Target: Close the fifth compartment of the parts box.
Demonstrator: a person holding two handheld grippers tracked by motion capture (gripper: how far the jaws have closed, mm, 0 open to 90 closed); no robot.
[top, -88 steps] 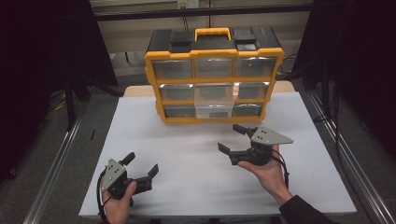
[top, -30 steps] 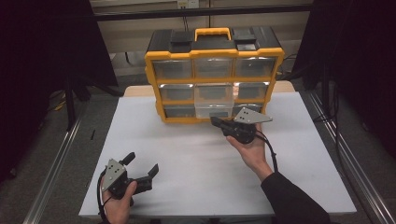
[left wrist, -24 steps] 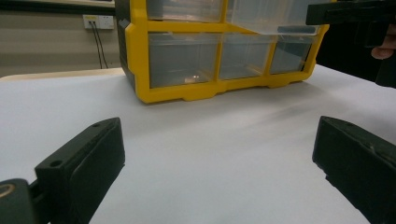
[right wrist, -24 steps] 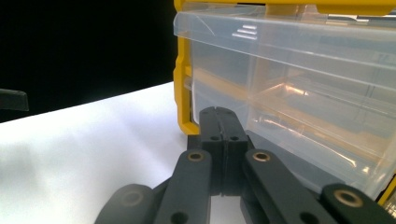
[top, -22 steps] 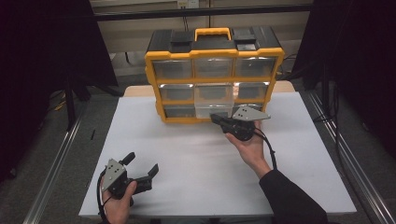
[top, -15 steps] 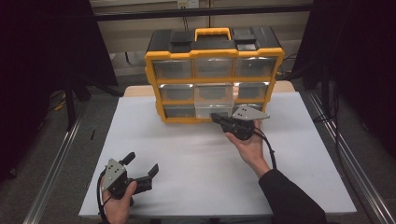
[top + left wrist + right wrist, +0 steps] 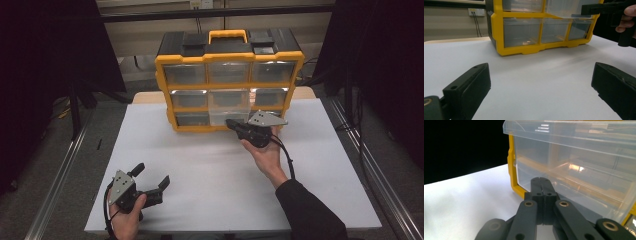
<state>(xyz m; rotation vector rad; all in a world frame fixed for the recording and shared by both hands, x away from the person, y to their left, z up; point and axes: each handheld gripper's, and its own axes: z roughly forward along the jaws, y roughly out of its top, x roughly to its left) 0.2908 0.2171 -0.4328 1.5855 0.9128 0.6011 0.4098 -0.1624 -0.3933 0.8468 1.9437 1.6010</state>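
Two grippers are at work, and the near one, the left gripper (image 7: 152, 182), rests low at the front of the white table (image 7: 200, 165) with its jaws spread wide and nothing between them, seemingly parked out of the way. Farther off, the right gripper (image 7: 231, 122) has its jaws pressed together, empty, their tips at the front of the clear middle drawer (image 7: 229, 107), which juts slightly out of the yellow organiser (image 7: 230, 87) at the table's back, probably to nudge it.
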